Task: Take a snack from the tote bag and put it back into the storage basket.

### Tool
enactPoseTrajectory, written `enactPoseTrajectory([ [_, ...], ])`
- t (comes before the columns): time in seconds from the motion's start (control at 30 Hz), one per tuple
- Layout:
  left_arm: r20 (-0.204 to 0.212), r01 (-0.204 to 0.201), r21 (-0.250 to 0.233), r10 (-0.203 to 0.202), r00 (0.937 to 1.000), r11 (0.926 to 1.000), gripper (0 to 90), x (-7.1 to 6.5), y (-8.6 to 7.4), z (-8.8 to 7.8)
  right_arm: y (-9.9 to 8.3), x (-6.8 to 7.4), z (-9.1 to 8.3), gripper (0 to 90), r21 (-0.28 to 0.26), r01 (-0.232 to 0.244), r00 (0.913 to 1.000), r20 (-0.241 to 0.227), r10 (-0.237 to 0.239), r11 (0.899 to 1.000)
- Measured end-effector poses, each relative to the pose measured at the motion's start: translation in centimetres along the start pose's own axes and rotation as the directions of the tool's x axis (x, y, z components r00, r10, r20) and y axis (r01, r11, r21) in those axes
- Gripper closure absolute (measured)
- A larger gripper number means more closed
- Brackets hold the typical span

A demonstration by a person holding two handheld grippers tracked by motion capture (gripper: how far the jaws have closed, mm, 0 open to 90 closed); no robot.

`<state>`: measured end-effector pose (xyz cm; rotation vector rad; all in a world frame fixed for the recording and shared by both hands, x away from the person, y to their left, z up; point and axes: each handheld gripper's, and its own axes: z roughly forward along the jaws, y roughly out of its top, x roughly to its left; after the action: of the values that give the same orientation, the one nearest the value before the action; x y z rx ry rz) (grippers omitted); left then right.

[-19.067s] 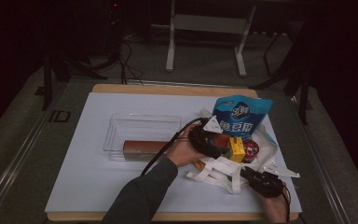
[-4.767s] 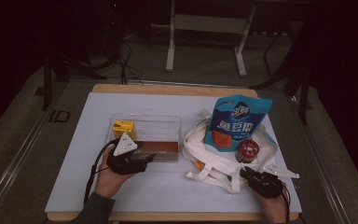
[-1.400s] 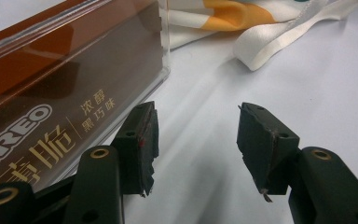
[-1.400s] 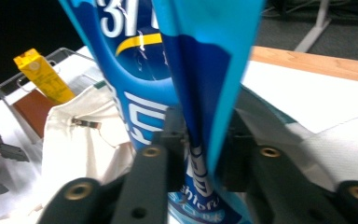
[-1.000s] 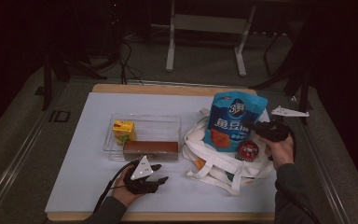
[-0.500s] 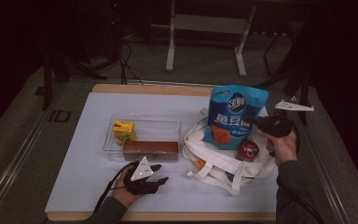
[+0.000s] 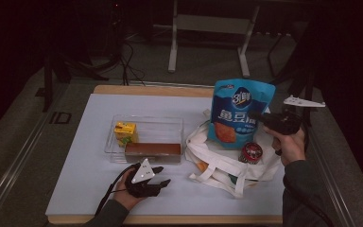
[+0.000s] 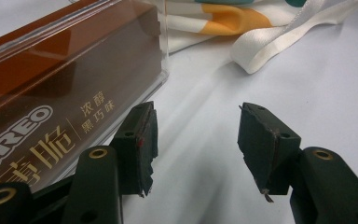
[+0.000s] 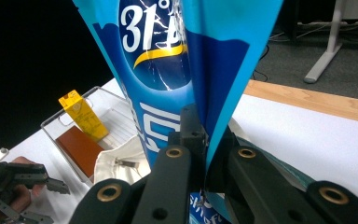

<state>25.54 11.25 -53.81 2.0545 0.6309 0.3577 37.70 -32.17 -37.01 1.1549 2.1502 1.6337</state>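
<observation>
Two grippers work around the white cloth bag (image 7: pixel 227 163). Right of the bag, the right gripper (image 7: pixel 264 118) has its jaws pinched tight on the edge of the blue snack pouch (image 7: pixel 238 113), which hangs upright above the bag. Left of the bag, the left gripper (image 7: pixel 163 176) rests on the table with jaws apart and empty, just beside the clear tray (image 7: pixel 170 127) with the brown box (image 7: pixel 152 150) and yellow carton (image 7: pixel 125 132).
</observation>
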Motion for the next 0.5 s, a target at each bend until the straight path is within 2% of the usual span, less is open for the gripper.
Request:
enactPoseTrajectory([
  [0.33, -0.004, 0.001, -0.001, -0.001, 1.0, 1.0, 46.6, 0.0, 0.0, 0.0, 1.3, 1.0, -0.6, 89.6, 0.008, 0.003, 1.0, -0.009, -0.003, 1.0],
  [0.5, -0.004, 0.005, -0.001, -0.005, 1.0, 1.0, 46.5, 0.0, 0.0, 0.0, 1.7, 1.3, -1.2, 89.6, -0.008, -0.002, 0.9999, -0.015, 0.002, 1.0],
])
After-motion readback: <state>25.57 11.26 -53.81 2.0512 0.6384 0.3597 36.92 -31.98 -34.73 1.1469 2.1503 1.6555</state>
